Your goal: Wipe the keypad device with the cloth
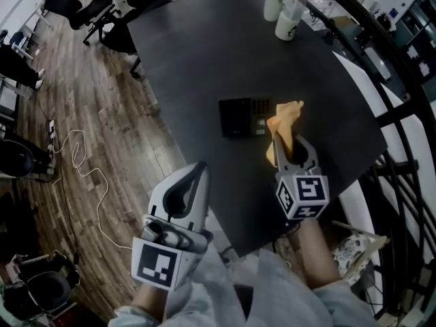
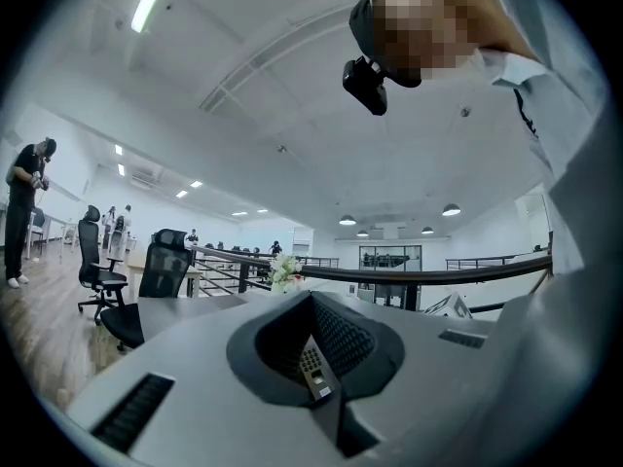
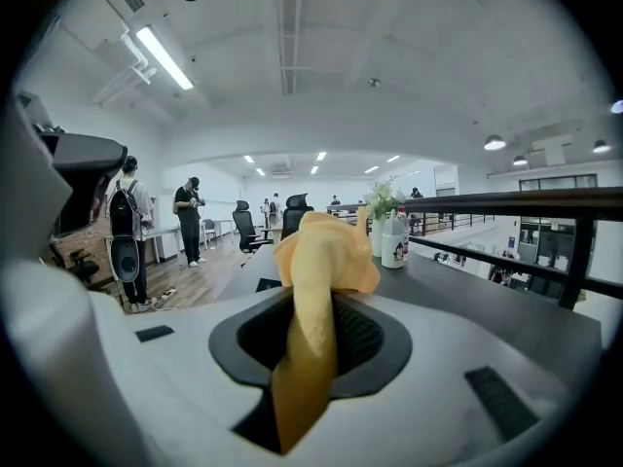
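Observation:
The black keypad device (image 1: 244,116) lies flat near the middle of the dark table (image 1: 204,60). Right beside it, on its right, a yellow cloth (image 1: 286,125) sticks up out of my right gripper (image 1: 291,142), which is shut on the cloth. In the right gripper view the cloth (image 3: 326,251) runs between the jaws of the right gripper (image 3: 316,309) and bunches above them. My left gripper (image 1: 200,169) is held off the table's near left edge, over the wooden floor, shut with nothing in it. In the left gripper view a sliver of the keypad device (image 2: 312,366) shows at the tips of the left gripper (image 2: 316,353).
A white bottle (image 1: 289,23) and a vase of flowers (image 1: 272,4) stand at the table's far end. A black railing (image 1: 402,114) runs along the right side. Office chairs (image 1: 82,9) and a white cable (image 1: 75,157) are on the wooden floor at left. People (image 3: 190,217) stand farther off.

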A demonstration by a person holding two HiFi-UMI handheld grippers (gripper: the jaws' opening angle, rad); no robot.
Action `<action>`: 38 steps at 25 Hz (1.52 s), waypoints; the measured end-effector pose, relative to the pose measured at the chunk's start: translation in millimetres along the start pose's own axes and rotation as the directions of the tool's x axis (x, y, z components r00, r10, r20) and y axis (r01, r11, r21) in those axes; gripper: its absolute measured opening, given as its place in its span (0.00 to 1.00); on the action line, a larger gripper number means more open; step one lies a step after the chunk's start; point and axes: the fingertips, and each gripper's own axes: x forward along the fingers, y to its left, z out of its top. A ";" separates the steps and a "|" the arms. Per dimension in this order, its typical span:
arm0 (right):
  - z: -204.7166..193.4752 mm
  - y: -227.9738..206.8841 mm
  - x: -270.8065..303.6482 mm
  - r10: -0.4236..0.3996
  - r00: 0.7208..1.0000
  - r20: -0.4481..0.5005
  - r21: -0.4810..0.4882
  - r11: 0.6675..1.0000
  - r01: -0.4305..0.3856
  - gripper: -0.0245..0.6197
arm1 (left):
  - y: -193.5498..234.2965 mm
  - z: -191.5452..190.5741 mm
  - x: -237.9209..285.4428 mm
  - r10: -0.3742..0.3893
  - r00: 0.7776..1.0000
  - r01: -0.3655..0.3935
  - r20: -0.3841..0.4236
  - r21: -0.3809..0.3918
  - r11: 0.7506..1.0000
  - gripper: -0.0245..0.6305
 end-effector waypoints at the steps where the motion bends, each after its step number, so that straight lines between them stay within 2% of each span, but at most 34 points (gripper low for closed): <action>1: -2.0 0.7 5.7 -0.007 1.000 -0.007 -0.007 1.000 0.007 0.19 | 4.6 -0.8 0.6 0.000 1.000 0.000 -0.002 -0.002 1.000 0.06; 14: -26.3 0.8 72.4 -0.075 0.993 -0.088 -0.050 0.996 0.071 0.19 | 51.7 -16.0 12.1 -0.013 0.999 0.012 -0.035 -0.029 1.000 0.06; 26: -23.7 -21.9 105.3 -0.141 0.983 -0.119 -0.051 0.989 0.136 0.19 | 76.8 -19.0 24.4 -0.026 0.999 0.025 -0.041 -0.039 0.999 0.06; 33: -24.9 -16.4 115.1 -0.154 0.977 -0.146 -0.059 0.987 0.146 0.19 | 84.6 -21.4 29.2 -0.028 0.999 0.025 -0.042 -0.052 0.998 0.06; 38: -21.0 4.5 117.7 -0.118 0.982 -0.145 -0.078 0.991 0.108 0.19 | 92.3 -21.1 28.7 -0.021 0.999 0.018 -0.047 -0.057 0.998 0.06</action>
